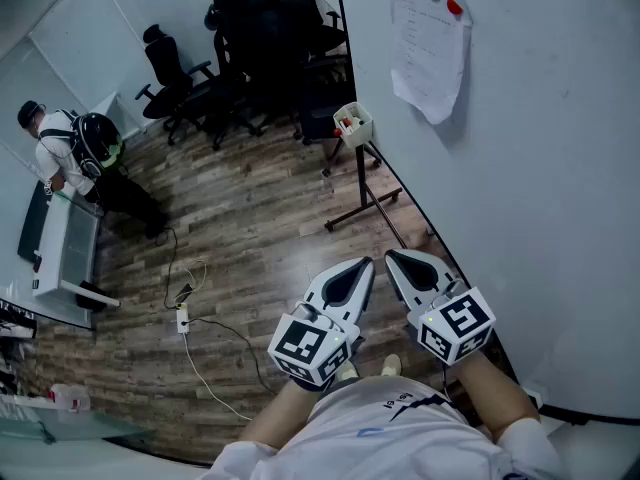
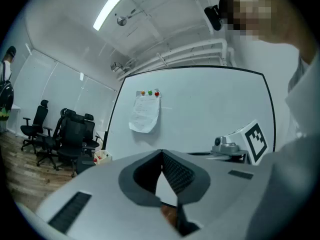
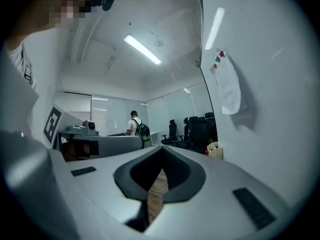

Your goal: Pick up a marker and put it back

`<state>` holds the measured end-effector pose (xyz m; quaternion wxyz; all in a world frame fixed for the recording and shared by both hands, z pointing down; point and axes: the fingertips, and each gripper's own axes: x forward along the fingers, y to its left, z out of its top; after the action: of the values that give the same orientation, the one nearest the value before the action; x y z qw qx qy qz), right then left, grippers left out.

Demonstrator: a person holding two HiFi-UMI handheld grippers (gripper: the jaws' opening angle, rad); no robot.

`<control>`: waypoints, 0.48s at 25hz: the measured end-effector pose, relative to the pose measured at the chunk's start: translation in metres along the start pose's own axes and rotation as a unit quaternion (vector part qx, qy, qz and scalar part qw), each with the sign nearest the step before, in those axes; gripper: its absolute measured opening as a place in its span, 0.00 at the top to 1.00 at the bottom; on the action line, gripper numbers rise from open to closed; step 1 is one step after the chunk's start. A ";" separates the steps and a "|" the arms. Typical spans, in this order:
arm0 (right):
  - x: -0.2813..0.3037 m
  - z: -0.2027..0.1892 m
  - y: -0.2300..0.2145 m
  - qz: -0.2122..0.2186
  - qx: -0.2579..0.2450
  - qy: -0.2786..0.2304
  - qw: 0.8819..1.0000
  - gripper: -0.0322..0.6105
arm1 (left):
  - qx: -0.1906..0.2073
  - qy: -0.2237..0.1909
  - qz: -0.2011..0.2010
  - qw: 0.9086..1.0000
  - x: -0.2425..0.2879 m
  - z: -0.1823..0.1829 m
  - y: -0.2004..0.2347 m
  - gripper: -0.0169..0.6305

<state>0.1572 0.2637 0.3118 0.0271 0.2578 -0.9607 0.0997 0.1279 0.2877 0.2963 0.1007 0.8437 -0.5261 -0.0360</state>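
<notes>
The whiteboard (image 1: 540,168) fills the right of the head view. Beside it the left gripper (image 1: 363,263) and the right gripper (image 1: 391,256) are held roughly level close to the person's body, each with its jaws pressed together on nothing. The markers (image 1: 345,123) stand in a small white box (image 1: 360,134) at the board's edge, well apart from both grippers, so I judge the task is only at its start, with the approach not yet made. The next move calls for carrying one gripper forward to the box, parting its jaws and closing them round a single marker.
</notes>
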 end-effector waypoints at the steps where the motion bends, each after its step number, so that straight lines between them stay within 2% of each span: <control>1: 0.000 -0.001 -0.001 0.000 0.001 0.001 1.000 0.93 | -0.001 0.000 0.000 1.000 0.000 -0.001 0.000 0.96; 12: -0.007 0.002 0.000 0.006 -0.002 -0.003 1.000 0.93 | -0.003 0.005 0.007 1.000 0.001 -0.006 -0.005 0.96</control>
<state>0.1635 0.2669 0.3092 0.0243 0.2522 -0.9625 0.0971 0.1339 0.2903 0.3015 0.1061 0.8397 -0.5316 -0.0322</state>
